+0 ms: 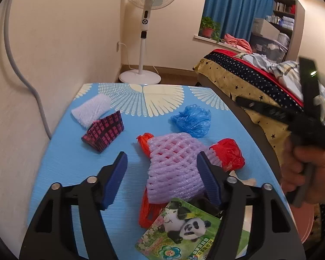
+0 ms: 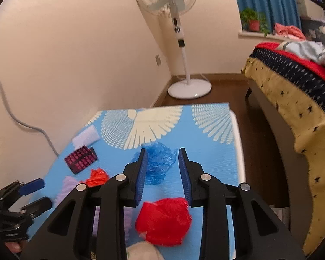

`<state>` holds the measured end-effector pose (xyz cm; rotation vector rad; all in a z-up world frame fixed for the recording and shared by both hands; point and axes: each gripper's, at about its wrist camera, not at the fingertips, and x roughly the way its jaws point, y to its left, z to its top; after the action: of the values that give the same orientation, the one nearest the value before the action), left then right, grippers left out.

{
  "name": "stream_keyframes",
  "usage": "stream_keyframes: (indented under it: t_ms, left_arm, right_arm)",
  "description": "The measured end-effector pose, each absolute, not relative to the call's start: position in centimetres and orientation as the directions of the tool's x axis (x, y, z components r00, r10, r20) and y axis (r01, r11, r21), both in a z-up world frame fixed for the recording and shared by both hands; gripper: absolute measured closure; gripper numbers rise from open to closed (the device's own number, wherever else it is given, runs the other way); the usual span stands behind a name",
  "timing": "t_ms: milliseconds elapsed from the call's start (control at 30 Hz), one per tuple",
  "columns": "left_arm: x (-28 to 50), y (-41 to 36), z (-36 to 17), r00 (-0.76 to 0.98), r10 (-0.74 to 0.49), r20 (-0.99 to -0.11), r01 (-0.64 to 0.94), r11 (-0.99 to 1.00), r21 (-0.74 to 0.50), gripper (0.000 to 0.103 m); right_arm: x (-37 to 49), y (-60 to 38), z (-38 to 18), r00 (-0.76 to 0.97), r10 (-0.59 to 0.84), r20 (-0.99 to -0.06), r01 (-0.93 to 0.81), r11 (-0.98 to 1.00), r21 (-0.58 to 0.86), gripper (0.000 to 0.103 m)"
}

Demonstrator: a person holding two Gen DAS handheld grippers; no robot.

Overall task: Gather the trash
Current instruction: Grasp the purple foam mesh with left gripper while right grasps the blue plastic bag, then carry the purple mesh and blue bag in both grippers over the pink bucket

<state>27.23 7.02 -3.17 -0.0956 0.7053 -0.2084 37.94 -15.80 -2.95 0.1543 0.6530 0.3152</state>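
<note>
Trash lies on a blue-clothed table (image 1: 65, 162). My left gripper (image 1: 162, 158) is open over a purple foam net (image 1: 173, 173); its right pad overlaps the net's edge and the left pad stands clear. An orange bag (image 1: 144, 140) pokes out from under the net, and a panda packet (image 1: 184, 227) lies nearer. My right gripper (image 2: 162, 151) is open with nothing pressed. A crumpled blue bag (image 2: 160, 162) shows beyond its tips and a red bag (image 2: 164, 221) lies below its fingers. A white foam net (image 1: 91, 109) and a dark pink-patterned wrapper (image 1: 104, 133) lie at the far left.
A standing fan (image 1: 149, 21) is beyond the table's far edge. A bed (image 1: 238, 80) with a star-patterned cover runs close along the right side. A grey cable (image 1: 17, 65) hangs on the left wall. A pink round rim (image 1: 305, 223) shows at the lower right.
</note>
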Motion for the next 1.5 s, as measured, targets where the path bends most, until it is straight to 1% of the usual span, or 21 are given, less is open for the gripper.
stream_keyframes:
  t_ms: [100,167,233,367,433,500,533,567,600,633,667,700,900,1167,1367,1500]
  left_arm:
    - [27.7,7.3,-3.8,0.73,-0.237,-0.641,0.152,0.971,-0.185,0.037]
    - [28.1,7.2,-4.1,0.72,-0.248,-0.648,0.158,0.968,-0.195,0.037]
    - [28.4,7.1,-4.4,0.71,-0.265,-0.652,0.166,0.963,-0.211,0.037]
    - [28.9,6.9,-5.2,0.684,-0.29,-0.67,0.182,0.956,-0.229,0.039]
    - [29.3,6.8,-5.7,0.665,-0.305,-0.682,0.186,0.952,-0.243,0.048]
    - [29.5,6.6,-5.9,0.656,-0.319,-0.684,0.197,0.947,-0.252,0.059]
    - [29.5,6.5,-5.8,0.654,-0.325,-0.683,0.205,0.945,-0.254,0.061]
    - [29.6,6.5,-5.7,0.654,-0.331,-0.68,0.213,0.943,-0.255,0.068]
    - [29.7,6.4,-5.6,0.655,-0.335,-0.677,0.219,0.942,-0.254,0.074]
    - [29.6,6.4,-5.4,0.657,-0.336,-0.675,0.222,0.942,-0.252,0.076]
    - [29.6,6.4,-5.0,0.66,-0.337,-0.671,0.227,0.941,-0.25,0.081]
    - [29.5,6.5,-4.8,0.663,-0.34,-0.667,0.231,0.94,-0.25,0.084]
    - [28.8,7.6,-2.1,0.702,-0.35,-0.62,0.237,0.936,-0.26,0.086]
    - [26.8,9.0,2.6,0.782,-0.29,-0.552,0.204,0.956,-0.213,0.086]
    - [24.7,8.4,4.9,0.808,-0.254,-0.531,0.187,0.966,-0.177,0.086]
    - [23.0,7.2,5.7,0.813,-0.262,-0.52,0.208,0.965,-0.16,0.086]
  right_arm:
    - [40.0,-15.0,-5.0,0.707,0.357,-0.611,-0.236,0.933,0.272,0.064]
    - [41.1,-14.7,-6.1,0.688,0.371,-0.624,-0.236,0.927,0.291,0.059]
    - [41.9,-14.5,-6.7,0.674,0.376,-0.636,-0.23,0.925,0.303,0.055]
    - [43.2,-14.2,-7.5,0.647,0.375,-0.663,-0.213,0.925,0.315,0.054]
    - [43.7,-14.3,-8.1,0.631,0.381,-0.676,-0.196,0.921,0.336,0.054]
    - [44.0,-14.1,-8.8,0.615,0.385,-0.689,-0.188,0.919,0.346,0.055]
    - [44.1,-14.0,-8.8,0.609,0.387,-0.693,-0.19,0.919,0.346,0.059]
    - [44.2,-13.8,-8.9,0.604,0.392,-0.694,-0.198,0.917,0.346,0.073]
    - [44.1,-13.7,-8.8,0.601,0.399,-0.693,-0.209,0.915,0.345,0.083]
    - [44.1,-13.6,-8.6,0.598,0.404,-0.692,-0.221,0.913,0.342,0.096]
    - [44.0,-13.6,-8.3,0.597,0.41,-0.689,-0.23,0.911,0.342,0.101]
    - [43.9,-13.6,-7.9,0.599,0.419,-0.682,-0.242,0.907,0.345,0.102]
    - [41.5,-14.0,-4.1,0.62,0.442,-0.649,-0.315,0.897,0.31,0.103]
    - [36.7,-16.5,1.1,0.671,0.411,-0.617,-0.31,0.912,0.27,0.103]
    - [31.6,-16.7,4.8,0.71,0.398,-0.581,-0.341,0.916,0.21,0.103]
    - [28.0,-16.5,6.7,0.742,0.381,-0.552,-0.344,0.923,0.175,0.103]
